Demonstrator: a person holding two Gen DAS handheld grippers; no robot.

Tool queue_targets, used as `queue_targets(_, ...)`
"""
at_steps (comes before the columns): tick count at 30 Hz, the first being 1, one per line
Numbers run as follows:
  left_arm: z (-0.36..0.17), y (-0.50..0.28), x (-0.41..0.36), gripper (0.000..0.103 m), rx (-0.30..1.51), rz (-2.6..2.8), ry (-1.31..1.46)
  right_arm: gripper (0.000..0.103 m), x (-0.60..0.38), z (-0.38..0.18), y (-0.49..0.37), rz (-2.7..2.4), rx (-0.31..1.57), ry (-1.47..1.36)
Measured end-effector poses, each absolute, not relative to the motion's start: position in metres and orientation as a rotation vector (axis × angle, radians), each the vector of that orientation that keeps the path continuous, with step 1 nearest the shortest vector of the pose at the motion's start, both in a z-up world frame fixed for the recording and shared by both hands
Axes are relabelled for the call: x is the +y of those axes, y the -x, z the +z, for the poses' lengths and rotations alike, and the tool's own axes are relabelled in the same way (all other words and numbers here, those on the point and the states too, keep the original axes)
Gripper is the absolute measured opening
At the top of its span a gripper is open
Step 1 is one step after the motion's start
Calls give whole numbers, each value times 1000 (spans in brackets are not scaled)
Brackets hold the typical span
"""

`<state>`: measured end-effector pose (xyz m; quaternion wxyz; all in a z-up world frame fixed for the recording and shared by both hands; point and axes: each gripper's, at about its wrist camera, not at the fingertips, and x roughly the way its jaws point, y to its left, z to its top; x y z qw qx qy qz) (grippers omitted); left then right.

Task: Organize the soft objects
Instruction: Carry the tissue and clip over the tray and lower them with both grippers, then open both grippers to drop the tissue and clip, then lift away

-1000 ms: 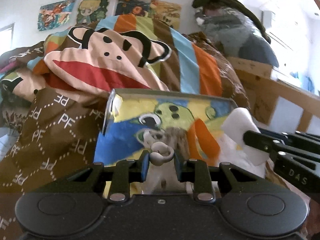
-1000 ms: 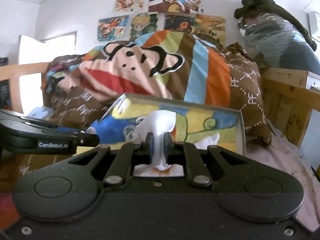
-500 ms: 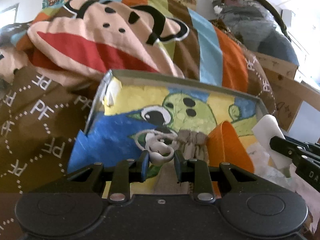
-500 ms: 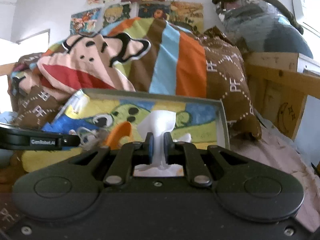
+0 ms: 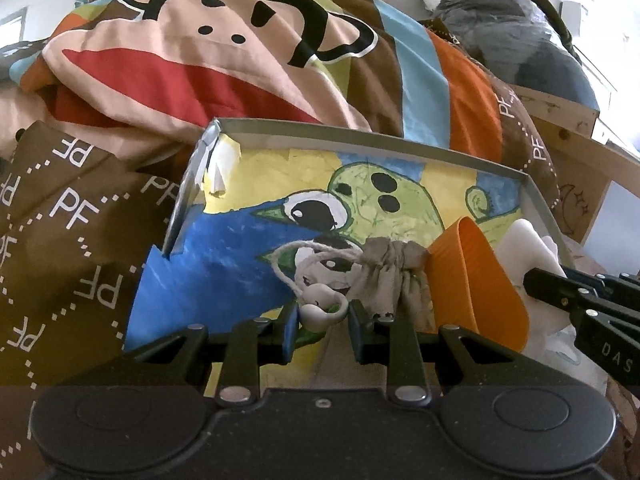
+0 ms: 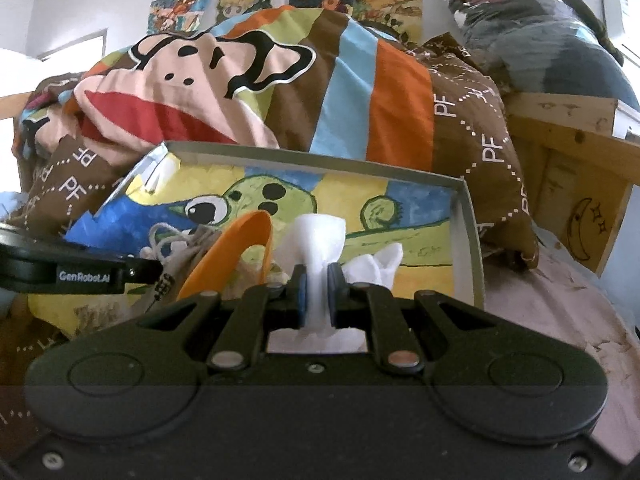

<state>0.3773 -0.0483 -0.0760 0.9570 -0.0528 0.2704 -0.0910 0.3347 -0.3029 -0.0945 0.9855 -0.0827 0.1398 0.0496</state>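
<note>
A shallow grey box (image 5: 360, 136) lined with a painted green cartoon face lies on the bed. In it are a beige drawstring pouch (image 5: 394, 276), a floppy orange cup (image 5: 476, 280) and some white tissue (image 6: 376, 264). My left gripper (image 5: 323, 322) is shut on a small white curved piece (image 5: 322, 308), low over the box's near edge, just left of the pouch. My right gripper (image 6: 318, 284) is shut on a white foam piece (image 6: 320, 236), over the right part of the box beside the orange cup (image 6: 236, 252). The right gripper (image 5: 560, 284) enters the left wrist view from the right.
A brown, striped quilt with a monkey face (image 5: 208, 52) is heaped right behind the box. A wooden bed frame (image 6: 560, 140) runs at the right, with a bundle of dark and grey clothing (image 6: 540, 28) on top. Pink sheet (image 6: 560, 300) lies right of the box.
Both grippers have come forward and down toward the box, which now fills more of each view. Each keeps hold of its white piece.
</note>
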Motion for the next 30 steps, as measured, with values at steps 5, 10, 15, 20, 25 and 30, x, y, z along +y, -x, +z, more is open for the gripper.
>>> queue_targets(5, -76, -379, -48, 29, 561, -179, 112, 6, -302, -95, -335, 98, 289, 169)
queue_targets(10, -74, -382, -49, 30, 583, -172, 111, 7, -303, -94, -336, 97, 295, 172)
queue_targets(15, -70, -381, -46, 41, 595, -158, 121, 14, -305, -92, -335, 99, 299, 175)
queue_targets(20, -60, -374, -41, 49, 586, -147, 133, 36, -303, -90, -331, 110, 298, 178)
queue_targets(25, -46, -364, -35, 57, 567, -134, 130, 47, -305, -81, -324, 100, 272, 182)
queue_targets(30, -27, -348, -30, 70, 532, -108, 116, 67, -310, -64, -310, 84, 226, 157)
